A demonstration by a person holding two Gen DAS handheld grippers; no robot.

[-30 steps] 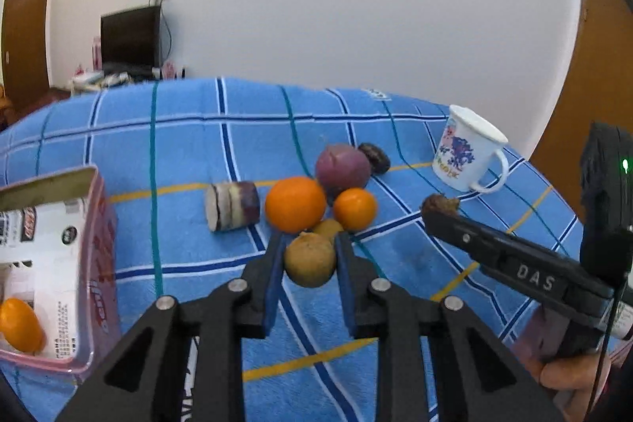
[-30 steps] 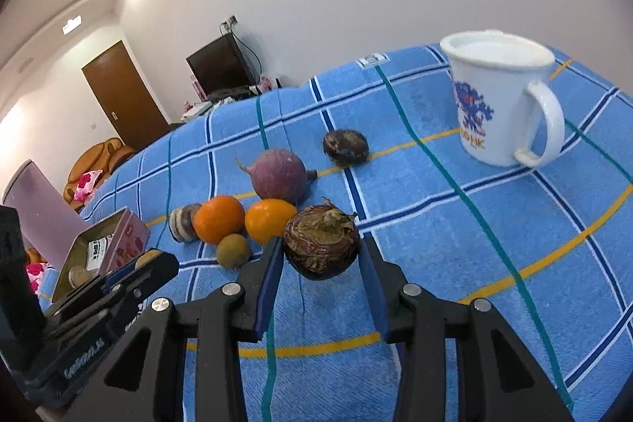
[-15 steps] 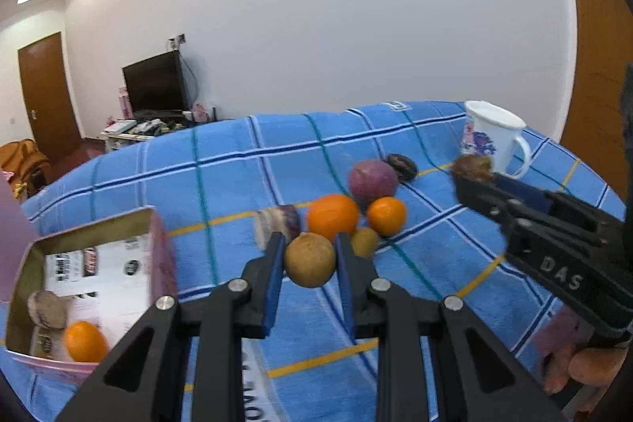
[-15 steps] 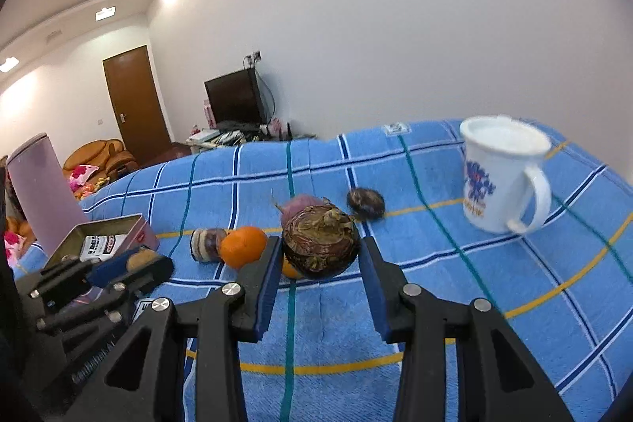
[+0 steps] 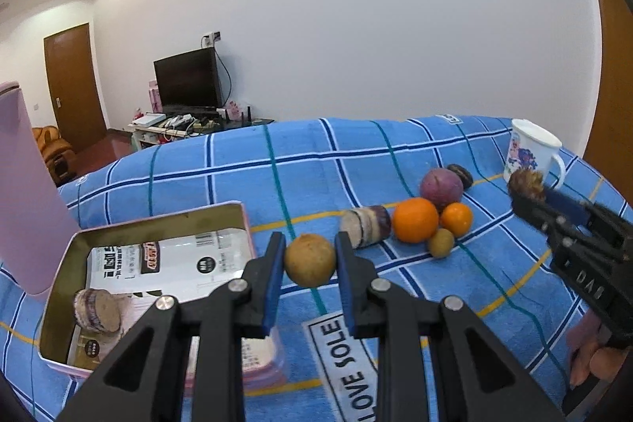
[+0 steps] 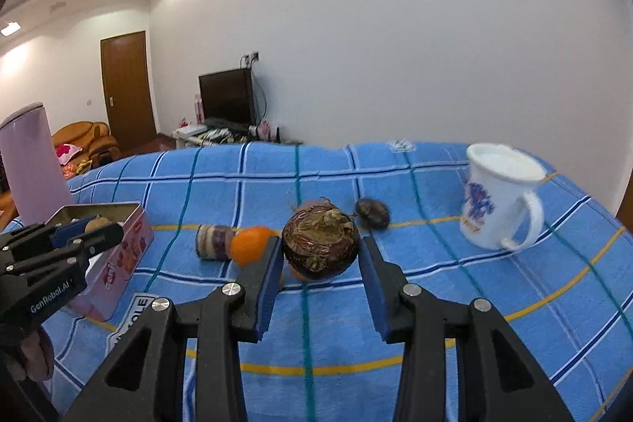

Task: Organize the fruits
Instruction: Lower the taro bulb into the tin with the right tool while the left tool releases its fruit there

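Blue plaid cloth (image 5: 237, 161) covers the table, white wall behind, TV in the far corner. Left gripper (image 5: 309, 260) is clamped on a small tan-brown round fruit (image 5: 309, 259), held just off the right edge of the open pink tin (image 5: 63, 265). Right gripper (image 6: 321, 251) is clamped on a dark brown, scaly round fruit (image 6: 321, 247), above the cloth and well right of the tin.

Tin holds a cut purple-rimmed slice (image 5: 96, 310) at the near left corner, on a printed packet. Loose pile on the cloth: big orange (image 5: 415, 219), small orange (image 5: 456, 219), purple round one (image 5: 441, 186), another cut slice (image 5: 366, 226). White mug (image 6: 498, 200) at far right.

My read: both fruits go to the tin, left first. Bring it over the bare packet area, low past the rim, release clear of the slice so nothing rolls. Keep the right one back until the left clears; the tin is narrow for both.
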